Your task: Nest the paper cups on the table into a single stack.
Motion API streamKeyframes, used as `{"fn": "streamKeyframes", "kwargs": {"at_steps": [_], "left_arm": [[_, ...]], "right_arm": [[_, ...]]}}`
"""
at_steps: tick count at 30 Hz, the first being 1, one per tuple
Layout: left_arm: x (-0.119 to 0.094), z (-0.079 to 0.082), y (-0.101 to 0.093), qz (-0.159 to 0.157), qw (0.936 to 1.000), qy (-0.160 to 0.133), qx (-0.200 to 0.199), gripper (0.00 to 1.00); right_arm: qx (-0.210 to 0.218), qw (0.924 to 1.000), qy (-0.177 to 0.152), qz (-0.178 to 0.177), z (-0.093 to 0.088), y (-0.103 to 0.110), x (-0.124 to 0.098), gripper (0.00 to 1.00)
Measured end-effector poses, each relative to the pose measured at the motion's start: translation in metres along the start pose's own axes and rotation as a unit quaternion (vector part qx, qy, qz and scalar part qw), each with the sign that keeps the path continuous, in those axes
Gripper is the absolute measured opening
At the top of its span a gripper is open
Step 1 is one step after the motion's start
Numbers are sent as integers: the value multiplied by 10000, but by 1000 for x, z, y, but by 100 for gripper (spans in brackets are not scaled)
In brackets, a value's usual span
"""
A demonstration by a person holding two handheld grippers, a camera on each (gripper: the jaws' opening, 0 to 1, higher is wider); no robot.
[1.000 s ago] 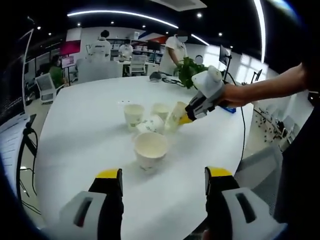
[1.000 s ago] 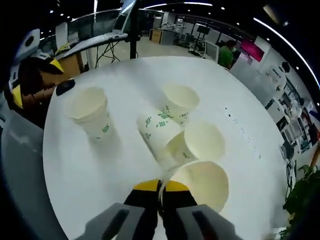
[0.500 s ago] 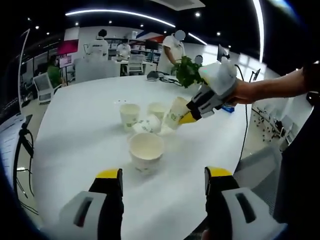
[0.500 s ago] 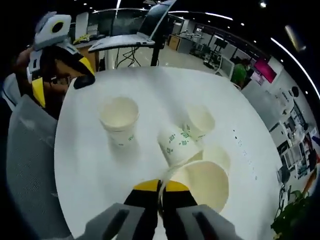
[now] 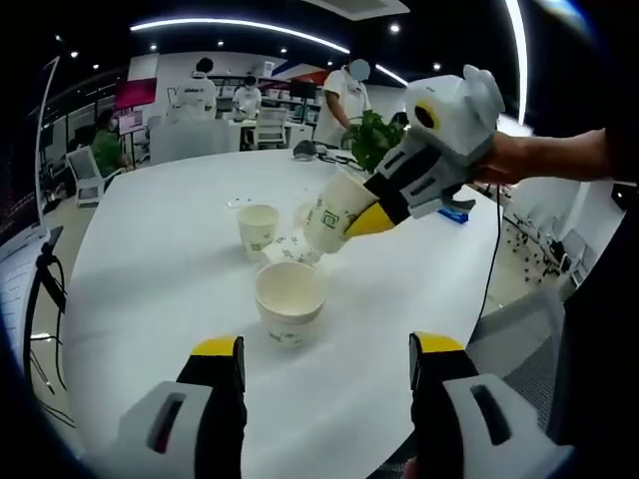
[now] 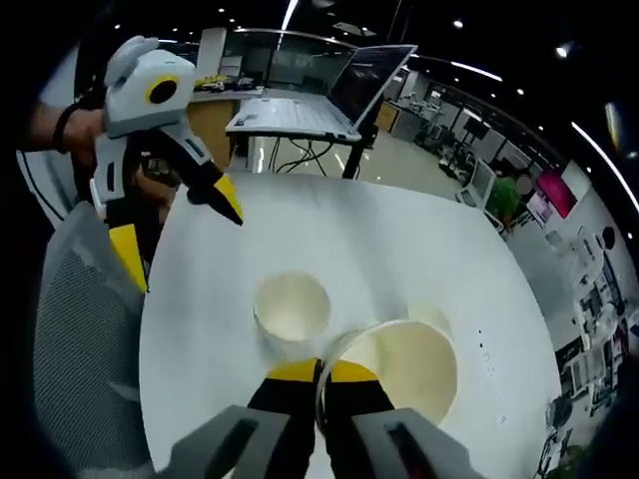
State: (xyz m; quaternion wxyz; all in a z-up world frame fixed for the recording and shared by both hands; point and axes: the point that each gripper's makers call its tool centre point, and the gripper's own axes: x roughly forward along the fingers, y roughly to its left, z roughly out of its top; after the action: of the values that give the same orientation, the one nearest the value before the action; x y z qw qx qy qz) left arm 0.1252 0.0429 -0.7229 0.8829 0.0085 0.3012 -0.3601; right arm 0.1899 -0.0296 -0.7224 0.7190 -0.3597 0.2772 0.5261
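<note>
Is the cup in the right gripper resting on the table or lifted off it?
Lifted. The cup hangs tilted above the table, pinched at its rim by the right gripper.

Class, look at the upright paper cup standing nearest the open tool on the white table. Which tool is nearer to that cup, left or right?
Left, as best the views show. The left tool is open just short of the upright cup. The right tool, shut on a lifted cup, is above and beyond it.
</note>
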Motion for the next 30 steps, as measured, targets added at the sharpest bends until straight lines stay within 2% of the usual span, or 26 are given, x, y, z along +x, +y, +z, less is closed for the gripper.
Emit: {"fn": "streamKeyframes", "kwargs": {"at_steps": [9, 14, 30], "left_arm": [[-2, -1, 3, 37, 10000, -27, -16, 65], [-5, -2, 4, 75, 10000, -19, -13, 65], [-10, -5, 11, 152, 9998, -60, -99, 65]], "right_arm": [[-412, 9986, -30, 316, 21, 20, 14, 0], [-469, 9978, -29, 462, 28, 27, 16, 0], [-700, 9949, 188, 697, 28, 39, 39, 0]]}}
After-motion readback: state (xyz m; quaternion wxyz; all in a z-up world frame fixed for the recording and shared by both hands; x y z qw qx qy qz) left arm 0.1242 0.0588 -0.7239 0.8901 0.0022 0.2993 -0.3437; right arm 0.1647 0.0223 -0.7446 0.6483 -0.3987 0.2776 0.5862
